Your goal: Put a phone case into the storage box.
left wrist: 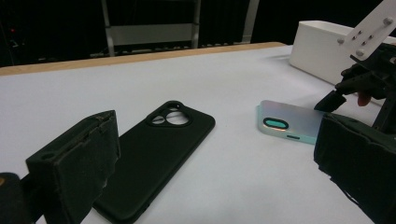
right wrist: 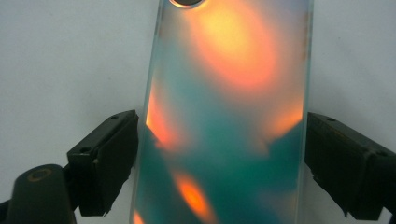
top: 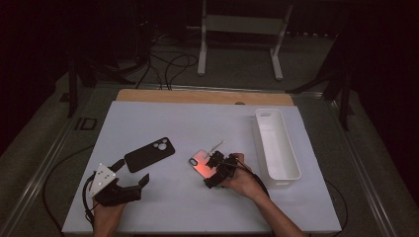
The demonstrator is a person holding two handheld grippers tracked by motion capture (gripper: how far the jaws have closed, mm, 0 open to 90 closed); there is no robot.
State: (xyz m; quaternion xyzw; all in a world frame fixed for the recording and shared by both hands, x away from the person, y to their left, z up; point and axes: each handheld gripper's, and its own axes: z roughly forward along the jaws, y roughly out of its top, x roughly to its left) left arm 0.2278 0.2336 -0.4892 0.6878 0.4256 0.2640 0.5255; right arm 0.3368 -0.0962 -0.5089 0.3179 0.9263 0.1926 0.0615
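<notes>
Phone straddled, case waiting, nothing joined yet

The right hand-held gripper (top: 215, 168) has its jaws spread either side of the iridescent phone (right wrist: 224, 121), flat mid-counter (top: 163, 207), not visibly clamped; the left hand-held gripper (top: 129, 183) hangs wide and empty near the black case (top: 149, 154). Likely the fitting remains. The white bin (top: 276, 145) lies by the counter's right edge, leaving open room between phone and case

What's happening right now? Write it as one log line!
right tool: jaws either side of shiny iridescent phone, grip unclear | left tool: open, near matte black phone case | white plastic bin: empty
</notes>
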